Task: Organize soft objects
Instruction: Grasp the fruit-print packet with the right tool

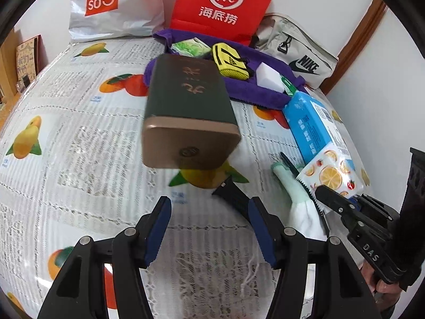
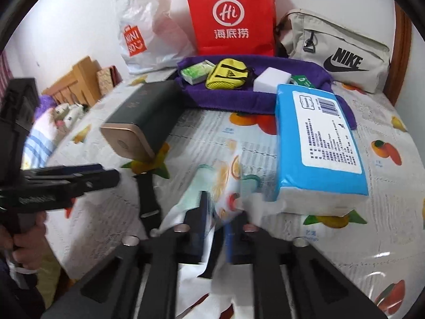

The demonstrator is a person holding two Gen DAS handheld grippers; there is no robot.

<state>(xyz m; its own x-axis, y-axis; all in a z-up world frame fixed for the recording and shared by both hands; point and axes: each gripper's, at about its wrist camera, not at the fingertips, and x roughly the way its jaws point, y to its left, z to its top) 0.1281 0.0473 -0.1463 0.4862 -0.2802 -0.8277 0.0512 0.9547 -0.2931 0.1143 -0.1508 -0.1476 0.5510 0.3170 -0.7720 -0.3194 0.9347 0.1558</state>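
My left gripper is open and empty over the fruit-print tablecloth, just short of a dark green tin with a gold end. My right gripper is shut on a fruit-print packet, which lies over a pale green and white glove. The packet and glove also show in the left wrist view, with the right gripper closed on them. A blue tissue pack lies right of the packet. A purple towel at the back holds a green tissue pack, a yellow pouch and a white sponge.
A red paper bag, a white Miniso bag and a beige Nike bag stand against the back wall. A black strap lies on the cloth near the tin. The table's left edge drops toward wooden furniture.
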